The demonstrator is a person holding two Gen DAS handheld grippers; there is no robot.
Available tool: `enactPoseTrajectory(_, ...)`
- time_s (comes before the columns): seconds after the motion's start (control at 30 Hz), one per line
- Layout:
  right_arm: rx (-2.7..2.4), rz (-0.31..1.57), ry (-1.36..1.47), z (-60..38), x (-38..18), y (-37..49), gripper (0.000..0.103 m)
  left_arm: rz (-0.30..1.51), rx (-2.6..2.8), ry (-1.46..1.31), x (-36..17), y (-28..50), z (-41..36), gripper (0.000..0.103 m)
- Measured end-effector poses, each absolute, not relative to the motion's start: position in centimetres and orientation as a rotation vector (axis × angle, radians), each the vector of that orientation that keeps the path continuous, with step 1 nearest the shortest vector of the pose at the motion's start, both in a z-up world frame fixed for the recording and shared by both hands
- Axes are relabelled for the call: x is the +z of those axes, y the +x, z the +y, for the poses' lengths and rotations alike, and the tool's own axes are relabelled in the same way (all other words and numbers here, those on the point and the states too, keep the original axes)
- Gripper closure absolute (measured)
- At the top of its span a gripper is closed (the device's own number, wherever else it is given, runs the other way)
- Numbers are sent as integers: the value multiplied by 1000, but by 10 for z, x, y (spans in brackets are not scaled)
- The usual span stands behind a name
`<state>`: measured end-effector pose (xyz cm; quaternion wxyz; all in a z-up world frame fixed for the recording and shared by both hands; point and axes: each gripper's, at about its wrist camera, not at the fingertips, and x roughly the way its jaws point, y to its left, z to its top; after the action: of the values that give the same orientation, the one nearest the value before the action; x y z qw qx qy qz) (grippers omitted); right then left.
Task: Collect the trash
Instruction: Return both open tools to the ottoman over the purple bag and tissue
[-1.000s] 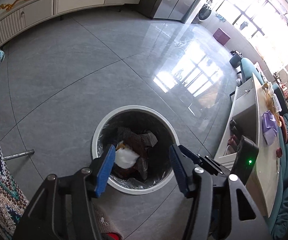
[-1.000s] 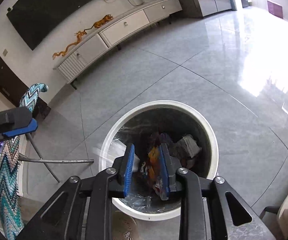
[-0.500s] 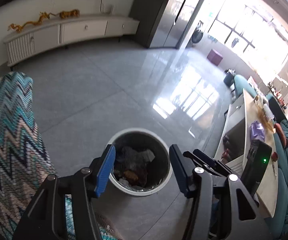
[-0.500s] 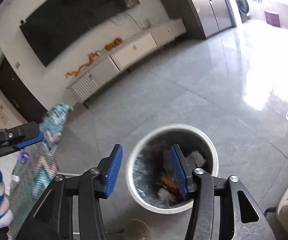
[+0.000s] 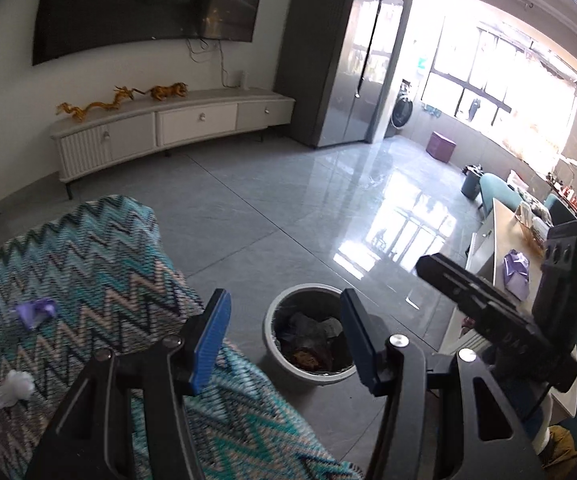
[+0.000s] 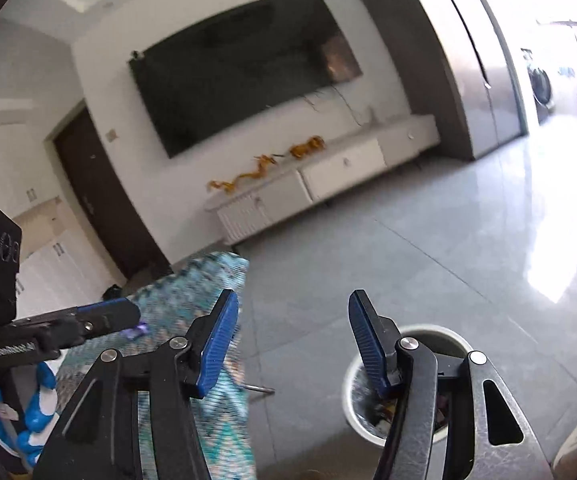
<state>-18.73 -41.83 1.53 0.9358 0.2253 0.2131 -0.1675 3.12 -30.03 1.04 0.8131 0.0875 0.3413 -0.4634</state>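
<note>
A round white trash bin [image 5: 274, 354] stands on the grey floor with wrappers and paper inside; it also shows in the right wrist view [image 6: 350, 390]. A crumpled purple wrapper [image 5: 35, 312] and a crumpled white tissue [image 5: 11, 389] lie on the zigzag-patterned cloth [image 5: 88, 264]. My left gripper [image 5: 284, 342] is open and empty, raised above the bin and the cloth's edge. My right gripper [image 6: 292, 342] is open and empty, raised up and left of the bin. The right gripper also shows at the right of the left wrist view [image 5: 488, 308].
A white TV cabinet [image 5: 168, 128] with gold dragon figures runs along the back wall under a dark TV [image 5: 144, 4]. A low table [image 5: 508, 240] with a purple wrapper [image 5: 515, 269] and teal seats stand to the right. A metal rod [image 6: 260, 389] sticks out under the cloth.
Both grippers rose and pulled back from the bin. The right gripper opened and let its wrapper go into the bin. The cloth with two pieces of trash came into view.
</note>
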Motion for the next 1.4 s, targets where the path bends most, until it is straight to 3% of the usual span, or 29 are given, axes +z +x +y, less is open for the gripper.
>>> enactPoseTrajectory(0.17,-300,392,403,-388,46,-187,37,660,-922,153,34,32,-246,49)
enactPoseTrajectory(0.4,-237,361,343,-342,79,-180,33,586,-786,112,52,37,-167,48)
enactPoseTrajectory(0.53,-195,376,317,-314,84,-171,30,564,-674,69,55,41,-116,47)
enactPoseTrajectory(0.63,-160,399,294,-294,83,-161,29,545,-588,37,55,43,-78,37)
enactPoseTrajectory(0.97,-71,472,211,-221,72,-124,28,453,-323,-4,53,26,10,37)
enactPoseTrajectory(1.4,-81,503,79,-164,80,-96,8,432,-210,-127,37,29,81,36)
